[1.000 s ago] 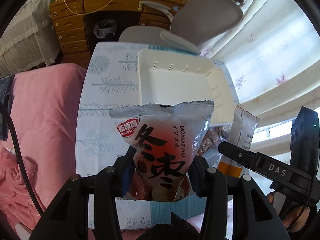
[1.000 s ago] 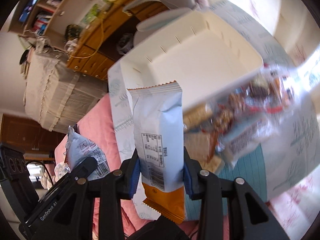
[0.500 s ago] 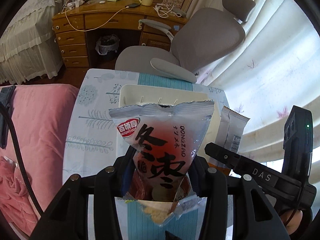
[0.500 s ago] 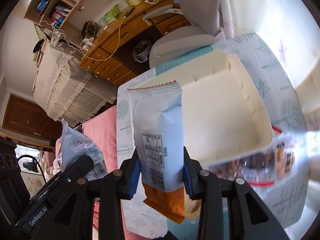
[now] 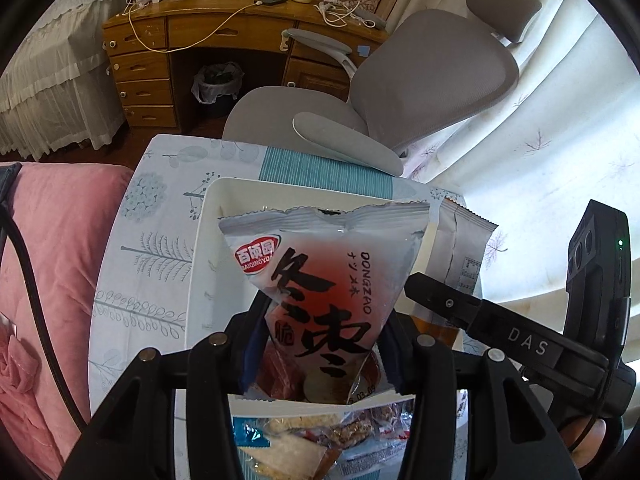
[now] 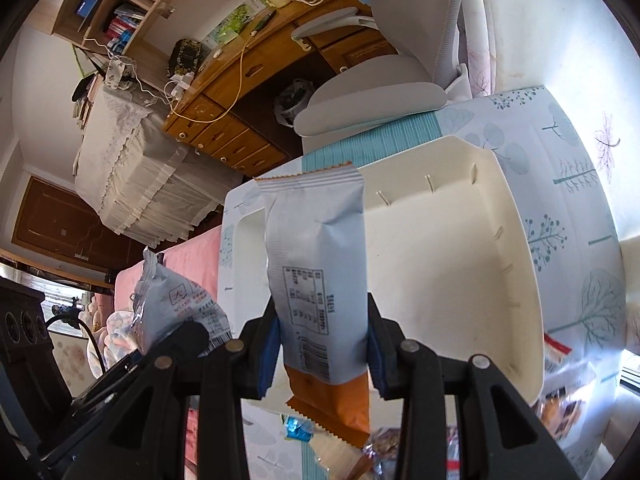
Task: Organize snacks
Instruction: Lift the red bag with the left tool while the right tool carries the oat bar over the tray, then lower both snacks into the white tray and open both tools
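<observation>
My left gripper (image 5: 320,344) is shut on a silver and red jujube snack bag (image 5: 328,280), held upright over the near part of the white tray (image 5: 208,216). My right gripper (image 6: 322,344) is shut on a grey-white packet with an orange end (image 6: 316,264), upright above the tray's (image 6: 520,280) left half. In the left wrist view that packet (image 5: 460,248) and the right gripper's body (image 5: 520,340) show at the right. In the right wrist view the jujube bag (image 6: 176,312) shows at the lower left. The tray's inside looks bare.
The tray rests on a small table with a leaf-print cloth (image 5: 152,248). Several loose snack packs (image 5: 320,436) lie on the cloth near me. A grey office chair (image 5: 400,96) stands behind the table, a wooden desk (image 5: 200,52) beyond, pink bedding (image 5: 52,248) to the left.
Both grippers, each still holding its packet, have drawn back from the tray toward the table's near edge, so more of the room shows. The loose snacks now lie under the fingers.
</observation>
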The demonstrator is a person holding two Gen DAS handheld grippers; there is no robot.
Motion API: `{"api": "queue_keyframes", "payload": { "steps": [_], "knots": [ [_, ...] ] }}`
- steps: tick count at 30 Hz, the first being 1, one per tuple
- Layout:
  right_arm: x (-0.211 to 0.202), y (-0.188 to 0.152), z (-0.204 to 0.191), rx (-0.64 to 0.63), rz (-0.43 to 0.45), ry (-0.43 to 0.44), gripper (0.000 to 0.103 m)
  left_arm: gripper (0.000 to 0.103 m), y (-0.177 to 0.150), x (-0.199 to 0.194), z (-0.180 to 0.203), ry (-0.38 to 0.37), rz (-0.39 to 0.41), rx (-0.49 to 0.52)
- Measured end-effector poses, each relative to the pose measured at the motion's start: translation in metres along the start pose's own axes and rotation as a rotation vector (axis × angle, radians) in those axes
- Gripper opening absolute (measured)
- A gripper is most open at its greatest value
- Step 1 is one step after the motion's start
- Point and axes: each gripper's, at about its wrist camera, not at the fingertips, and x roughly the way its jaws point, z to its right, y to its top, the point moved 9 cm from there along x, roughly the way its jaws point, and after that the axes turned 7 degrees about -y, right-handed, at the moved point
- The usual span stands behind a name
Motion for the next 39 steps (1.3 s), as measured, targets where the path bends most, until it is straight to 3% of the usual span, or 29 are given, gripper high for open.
{"api": "queue_keyframes", "payload": {
  "steps": [4,5,6,8,12,27,39],
  "knots": [
    [0.011,0.003,0.012,0.02,-0.014,-0.003,0.039,0.05,0.004,0.015,-0.001,0.019,-0.016,-0.003],
    [0.014,0.003,0.016,0.033,-0.021,-0.006,0.039,0.055,0.003,0.017,-0.002,0.022,-0.02,-0.005],
    [0.016,0.003,0.02,0.043,-0.027,-0.008,0.039,0.067,0.004,0.02,-0.003,0.025,-0.026,-0.01],
    [0.019,0.002,0.027,0.066,-0.039,-0.01,0.043,0.081,0.004,0.024,-0.006,0.036,-0.033,-0.024],
    [0.02,0.002,0.039,0.103,-0.044,-0.026,0.067,0.082,0.002,0.029,-0.009,0.061,-0.052,-0.033],
    [-0.007,-0.016,0.038,0.078,-0.027,0.003,0.069,0.081,-0.025,-0.007,-0.021,0.137,-0.027,-0.056],
    [-0.036,-0.068,0.027,0.07,0.001,-0.035,0.069,0.081,-0.082,-0.05,-0.033,0.107,-0.04,-0.042]
  ]
}}
